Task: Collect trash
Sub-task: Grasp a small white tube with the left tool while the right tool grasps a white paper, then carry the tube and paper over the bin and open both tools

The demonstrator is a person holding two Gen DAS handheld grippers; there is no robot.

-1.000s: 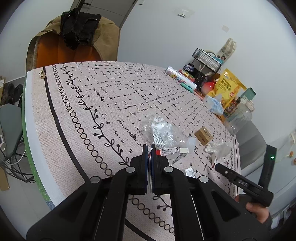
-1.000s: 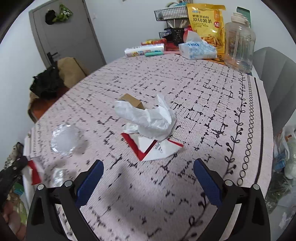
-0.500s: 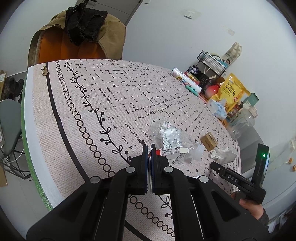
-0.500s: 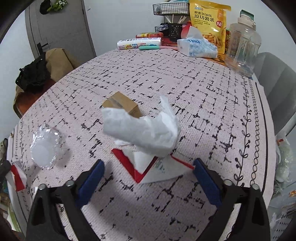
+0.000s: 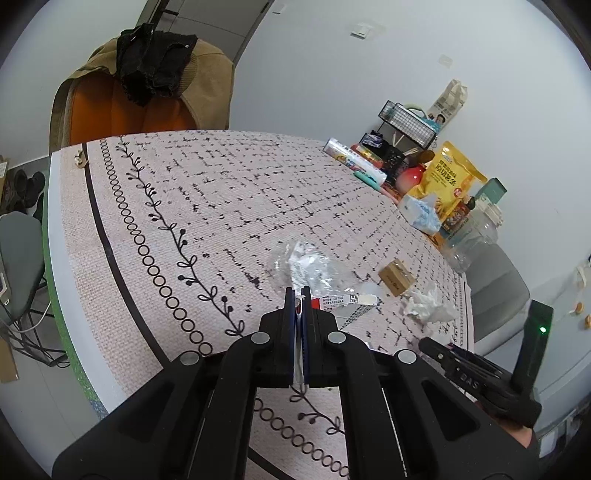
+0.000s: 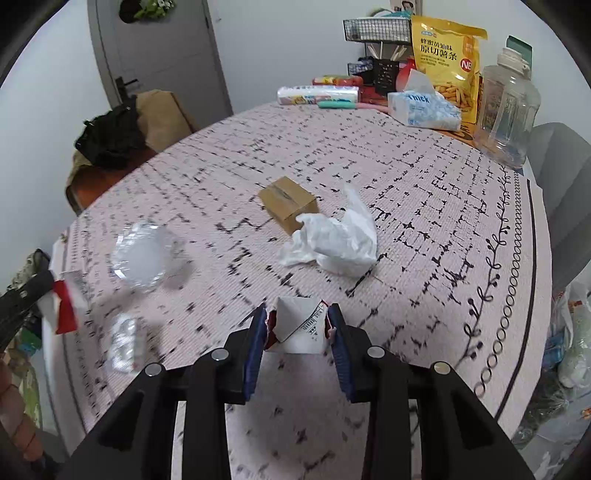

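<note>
My left gripper (image 5: 299, 295) is shut on a red and white wrapper (image 5: 341, 300) and holds it above the table; it also shows in the right wrist view (image 6: 64, 304). My right gripper (image 6: 297, 319) is closed around a red and white torn carton piece (image 6: 301, 325) at the table surface. A crumpled white tissue (image 6: 334, 236) lies just beyond it, with a small cardboard box (image 6: 288, 199) behind. A crumpled clear plastic piece (image 6: 146, 251) lies to the left, also in the left wrist view (image 5: 306, 262). A small clear blister (image 6: 123, 339) lies near the table edge.
At the far side of the table stand a tissue pack (image 6: 424, 109), a yellow snack bag (image 6: 448, 55), a clear jug (image 6: 508, 110), a wire rack (image 6: 376, 31) and a roll pack (image 6: 317, 94). An orange chair with clothes (image 5: 140, 92) stands beyond the table; a grey chair (image 6: 565, 184) on the right.
My right gripper moved forward and down past the tissue and closed on the red and white carton piece. My left gripper stayed shut on its wrapper and pulled back slightly.
</note>
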